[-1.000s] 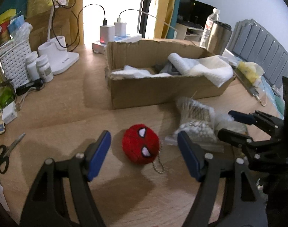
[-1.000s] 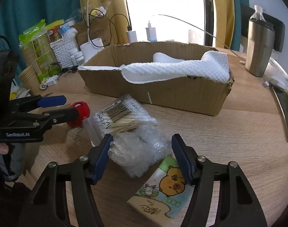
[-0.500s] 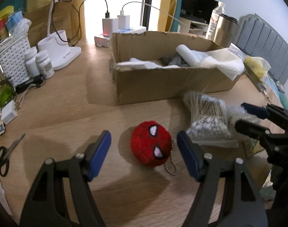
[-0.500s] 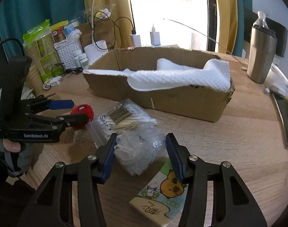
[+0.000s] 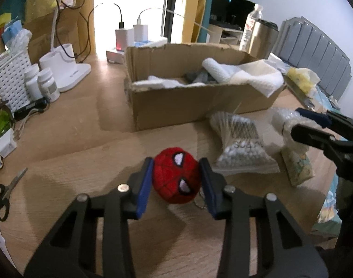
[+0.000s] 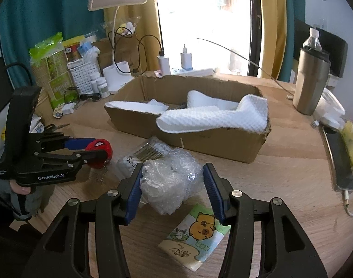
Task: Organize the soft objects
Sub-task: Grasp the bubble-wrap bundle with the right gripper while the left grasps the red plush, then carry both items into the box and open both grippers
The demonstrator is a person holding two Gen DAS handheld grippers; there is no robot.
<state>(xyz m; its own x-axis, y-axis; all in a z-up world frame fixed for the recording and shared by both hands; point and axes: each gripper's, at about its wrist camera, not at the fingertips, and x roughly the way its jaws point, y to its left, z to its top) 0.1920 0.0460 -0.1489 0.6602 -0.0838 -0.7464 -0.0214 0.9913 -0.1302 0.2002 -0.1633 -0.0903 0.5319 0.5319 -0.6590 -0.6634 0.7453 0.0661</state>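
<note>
My left gripper (image 5: pixel 176 183) is shut on a red Spider-Man plush ball (image 5: pixel 176 177) with a key chain, held just above the wooden table; it also shows in the right wrist view (image 6: pixel 100 149). My right gripper (image 6: pixel 173 187) is closed around a wad of bubble wrap (image 6: pixel 171 181), pads touching both sides; the wad also shows in the left wrist view (image 5: pixel 289 125). A cardboard box (image 6: pixel 213 140) holding white towels (image 6: pixel 213 118) stands behind both.
A bag of cotton swabs (image 5: pixel 241 142) lies between the grippers. A tissue pack with a capybara (image 6: pixel 197 234) lies under my right gripper. Steel tumbler (image 6: pixel 310 81), phone (image 6: pixel 340 159), scissors (image 5: pixel 5 191), pill bottles (image 5: pixel 48 84), white basket (image 5: pixel 10 80) and lamp base (image 5: pixel 65 67) ring the table.
My left gripper closed on the plush ball and lifted it slightly. My right gripper narrowed around the bubble wrap and drew back and up.
</note>
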